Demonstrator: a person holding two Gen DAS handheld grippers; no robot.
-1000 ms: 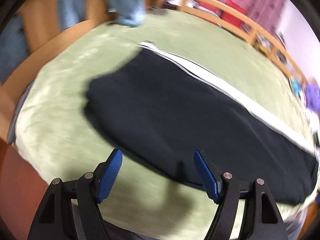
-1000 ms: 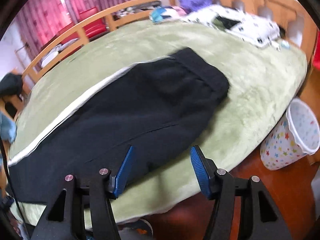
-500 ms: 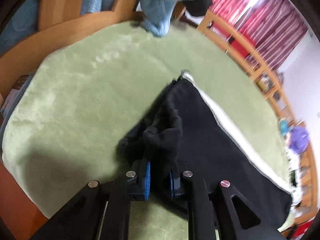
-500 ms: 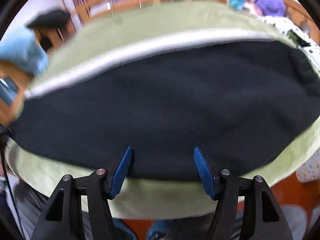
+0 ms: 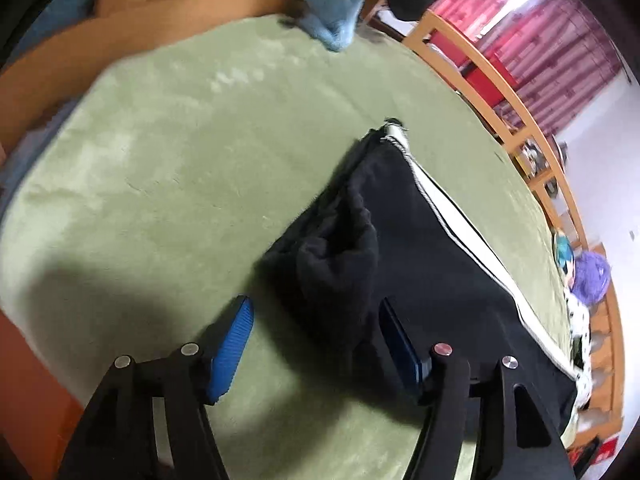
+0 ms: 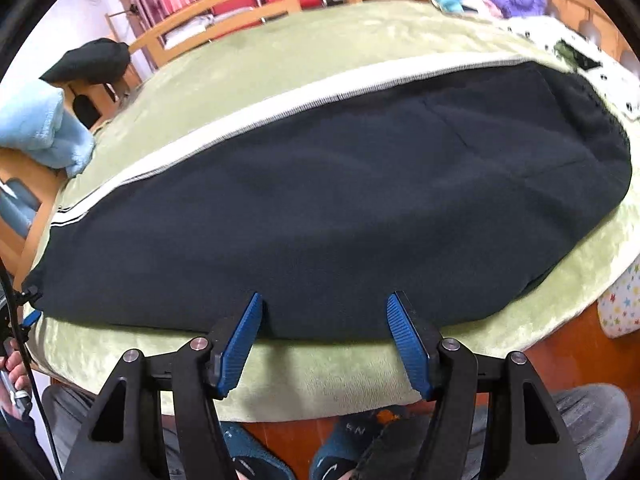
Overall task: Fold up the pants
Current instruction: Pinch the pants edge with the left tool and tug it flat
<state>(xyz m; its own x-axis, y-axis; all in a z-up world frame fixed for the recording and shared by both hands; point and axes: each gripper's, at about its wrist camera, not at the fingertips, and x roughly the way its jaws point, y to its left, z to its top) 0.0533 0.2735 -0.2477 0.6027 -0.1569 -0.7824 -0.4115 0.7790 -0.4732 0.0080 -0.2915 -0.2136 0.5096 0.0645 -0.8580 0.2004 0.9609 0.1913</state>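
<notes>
The left gripper (image 5: 316, 344) let go; its jaws have just opened wide around the bunched leg end. The right gripper (image 6: 324, 340) moved to the near edge, jaws wide, empty. The pants (image 6: 340, 208) lie longways across the bed (image 5: 160, 152).

Daylight comes through the pink curtains (image 5: 560, 36) far beyond my left fingertips (image 5: 236, 332) and blows out to a white glare there, while the room stays evenly, softly lit. A broad soft shadow lies on the green blanket (image 5: 168, 152) just ahead of and beside those fingertips. Both fisheye views bend hard toward black corners, with slight smear at the rims, and the black pants (image 6: 340, 208) past my right fingertips (image 6: 404, 340) show little detail.
</notes>
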